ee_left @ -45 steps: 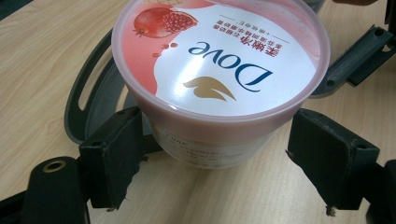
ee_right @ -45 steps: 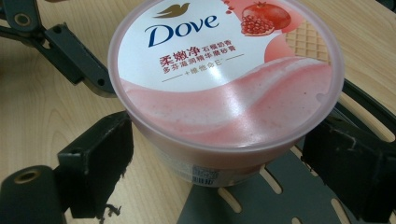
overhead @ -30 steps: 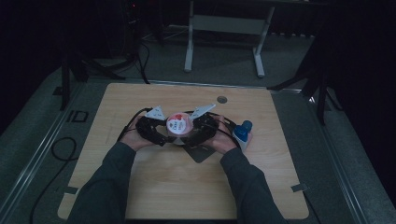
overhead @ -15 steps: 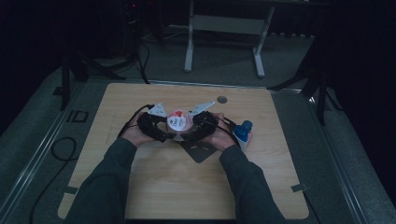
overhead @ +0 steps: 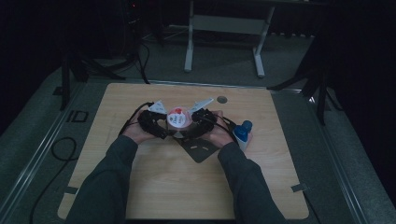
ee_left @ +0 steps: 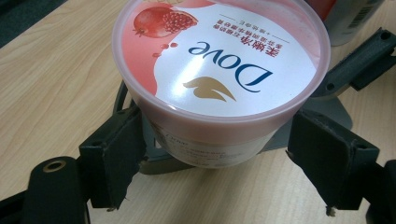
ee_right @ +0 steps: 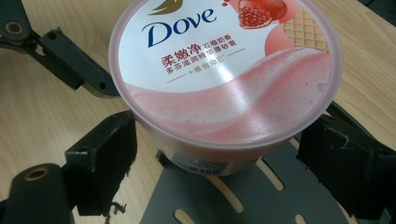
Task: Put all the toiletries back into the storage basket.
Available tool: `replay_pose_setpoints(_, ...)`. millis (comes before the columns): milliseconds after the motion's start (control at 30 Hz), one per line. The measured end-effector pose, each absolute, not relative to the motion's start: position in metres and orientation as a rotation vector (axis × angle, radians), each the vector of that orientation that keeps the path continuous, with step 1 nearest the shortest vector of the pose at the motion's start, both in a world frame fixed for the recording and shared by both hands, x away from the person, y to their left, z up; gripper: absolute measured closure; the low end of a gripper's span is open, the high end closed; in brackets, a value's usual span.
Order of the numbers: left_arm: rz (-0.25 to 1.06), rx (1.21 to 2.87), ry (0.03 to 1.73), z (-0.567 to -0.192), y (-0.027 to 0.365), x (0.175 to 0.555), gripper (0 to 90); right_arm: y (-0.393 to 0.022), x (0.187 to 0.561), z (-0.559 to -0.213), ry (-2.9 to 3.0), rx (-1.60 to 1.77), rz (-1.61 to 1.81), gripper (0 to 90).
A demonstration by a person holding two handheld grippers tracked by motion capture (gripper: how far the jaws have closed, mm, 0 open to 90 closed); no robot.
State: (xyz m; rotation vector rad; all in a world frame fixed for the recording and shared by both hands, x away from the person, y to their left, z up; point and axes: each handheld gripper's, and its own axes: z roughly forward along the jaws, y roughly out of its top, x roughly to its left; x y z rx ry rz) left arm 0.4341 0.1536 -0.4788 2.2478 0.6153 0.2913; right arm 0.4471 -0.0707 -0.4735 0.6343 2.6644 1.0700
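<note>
Both grippers' jaws bracket the Dove tub (ee_left: 219, 70), apparently untouching; high view adds a blue-capped bottle (overhead: 243, 132).

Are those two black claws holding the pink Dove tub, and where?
It cannot be told for sure. The round pink Dove tub sits between the pads of both the left gripper and right gripper, low on its sides under the lid.

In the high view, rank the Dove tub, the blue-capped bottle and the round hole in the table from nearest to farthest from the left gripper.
1. Dove tub: right beside the left gripper, between both grippers.
2. Round hole: up toward the table's far edge, right of the tub.
3. Blue-capped bottle: farthest, beyond the person's right hand.
</note>
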Motion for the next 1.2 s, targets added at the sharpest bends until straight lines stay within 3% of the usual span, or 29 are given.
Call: replay_pose_setpoints(1200, 0.299, 2.252, 0.713, -0.495, 0.149, 0.462, 19.0, -0.063, 0.473, -0.489, 2.639, 0.767, 1.018, 13.5)
